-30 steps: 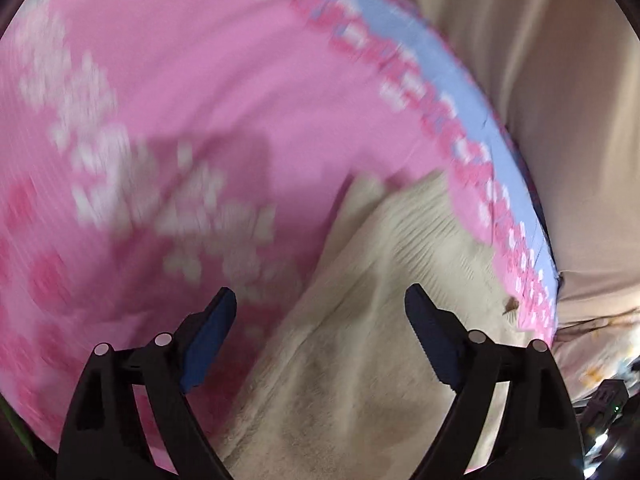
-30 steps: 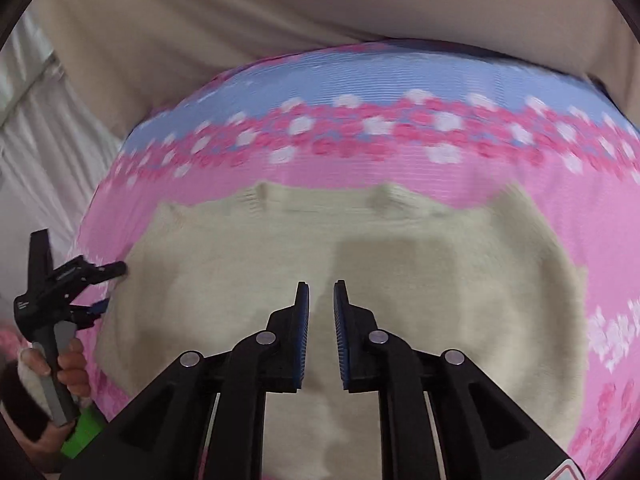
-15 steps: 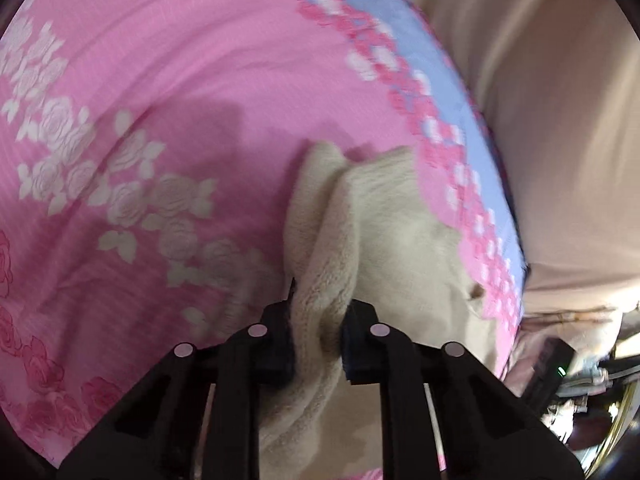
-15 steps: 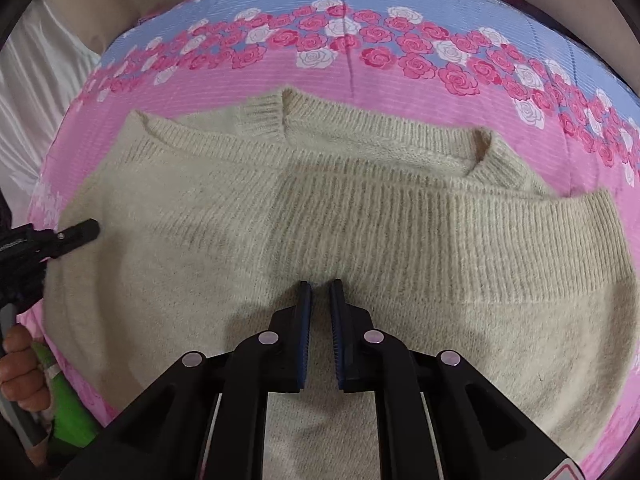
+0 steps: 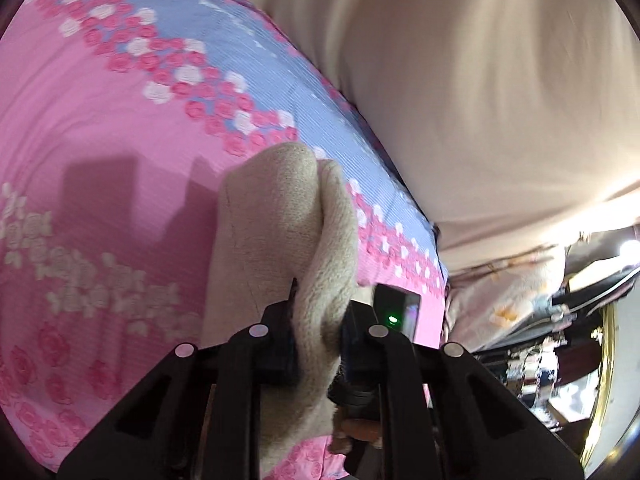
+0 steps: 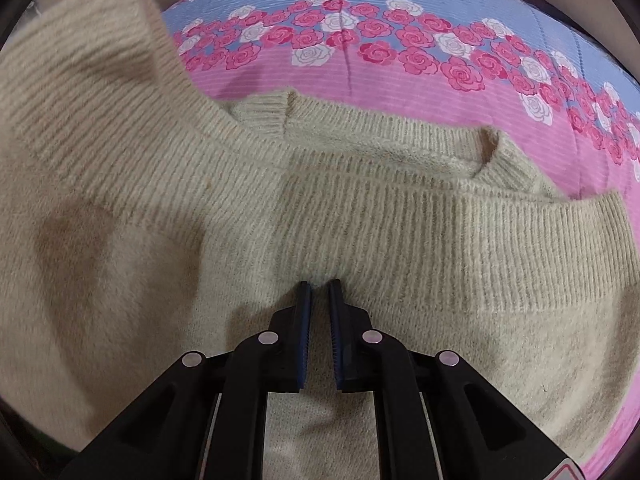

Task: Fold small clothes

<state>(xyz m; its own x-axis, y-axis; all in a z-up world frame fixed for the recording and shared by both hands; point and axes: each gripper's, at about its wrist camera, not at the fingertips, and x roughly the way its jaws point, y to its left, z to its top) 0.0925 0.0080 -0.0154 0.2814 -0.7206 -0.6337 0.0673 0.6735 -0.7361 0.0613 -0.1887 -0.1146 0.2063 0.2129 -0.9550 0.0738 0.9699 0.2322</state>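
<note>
Two black grippers work one beige knitted sweater (image 6: 400,208) on the pink rose-print bedsheet (image 6: 360,80): left gripper (image 5: 316,320) pinches a raised fold at twelve o'clock, right gripper (image 6: 318,286), closed, presses its middle.

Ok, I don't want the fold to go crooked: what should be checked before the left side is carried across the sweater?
1. Left gripper clamped on the sweater edge: ok.
2. Gripped edge raised off the bedsheet: ok.
3. Right gripper shut, tips pressing the sweater's middle: ok.
4. Right half lying flat: ok.
5. Neckline unfolded, flat: ok.
6. Bottom hem straight: cannot tell, out of view.
</note>
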